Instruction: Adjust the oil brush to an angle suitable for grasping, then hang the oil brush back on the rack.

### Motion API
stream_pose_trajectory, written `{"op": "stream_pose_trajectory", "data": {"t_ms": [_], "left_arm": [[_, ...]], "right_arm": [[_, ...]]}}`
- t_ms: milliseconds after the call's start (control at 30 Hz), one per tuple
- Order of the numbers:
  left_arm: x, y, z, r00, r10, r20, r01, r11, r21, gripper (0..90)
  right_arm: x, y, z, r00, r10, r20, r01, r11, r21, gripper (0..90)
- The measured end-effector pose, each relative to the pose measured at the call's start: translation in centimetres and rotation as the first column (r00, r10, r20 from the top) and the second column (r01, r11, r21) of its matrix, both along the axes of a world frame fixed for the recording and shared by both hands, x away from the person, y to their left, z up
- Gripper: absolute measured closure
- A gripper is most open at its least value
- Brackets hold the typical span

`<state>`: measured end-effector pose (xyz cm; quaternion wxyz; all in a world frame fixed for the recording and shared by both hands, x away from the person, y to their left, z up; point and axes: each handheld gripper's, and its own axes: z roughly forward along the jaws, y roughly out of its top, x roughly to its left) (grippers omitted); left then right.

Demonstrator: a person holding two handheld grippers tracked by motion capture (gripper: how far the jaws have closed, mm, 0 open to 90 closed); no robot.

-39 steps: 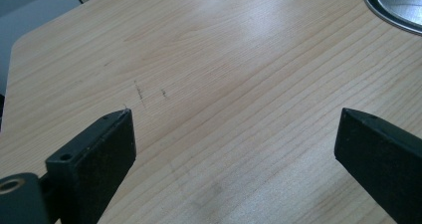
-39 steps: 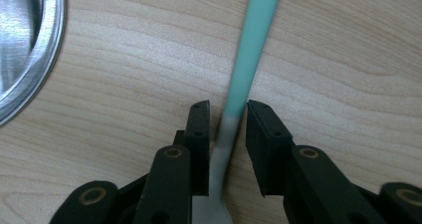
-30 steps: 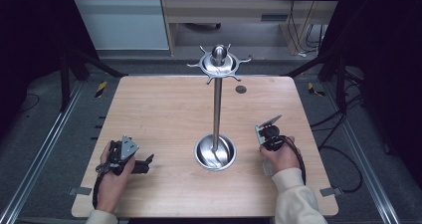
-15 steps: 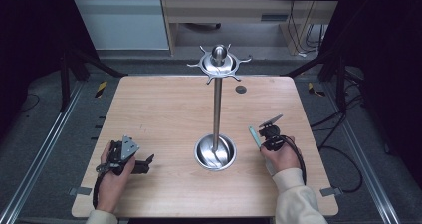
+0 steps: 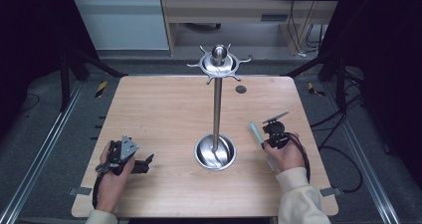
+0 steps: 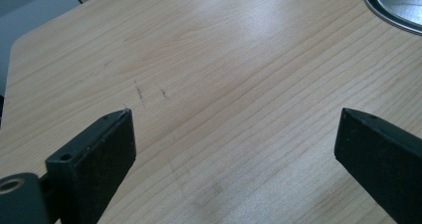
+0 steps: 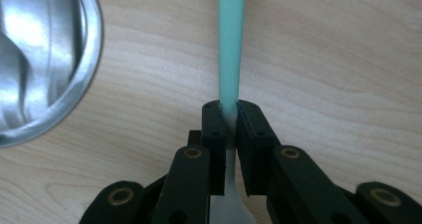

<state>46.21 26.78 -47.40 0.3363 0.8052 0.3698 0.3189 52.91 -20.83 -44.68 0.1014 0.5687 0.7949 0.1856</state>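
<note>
A: On the left, our left gripper rests low on the desk, jaws spread wide, with nothing between them.

B: In the middle we see the metal stand with its round base and hooks on top.

A: On the right, our right gripper is clenched on a utensil with a mint green handle, just beside the base. The handle points forward, away from us.

B: We think the grip is narrow, on the thin neck. If we lift toward the hooks, the utensil may pivot or slip between the jaws.

A: Also, we could knock the pole, and the stand could tip.
</note>
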Motion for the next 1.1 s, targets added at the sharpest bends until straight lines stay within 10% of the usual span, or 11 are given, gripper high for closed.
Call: {"op": "stream_pose_trajectory", "data": {"t_ms": [500,1100], "left_arm": [[0.0,0.1,0.0,1.0,0.0,-0.002,0.0,1.0,-0.003,2.4],[0.0,0.1,0.1,1.0,0.001,0.0,-0.001,1.0,-0.009,2.4]], "right_arm": [[-1.0,-2.0,3.9,0.987,-0.039,0.156,0.027,0.996,0.08,83.1],[-3.5,-2.3,9.6,0.9404,-0.015,0.34,-0.029,0.992,0.122,83.1]]}}
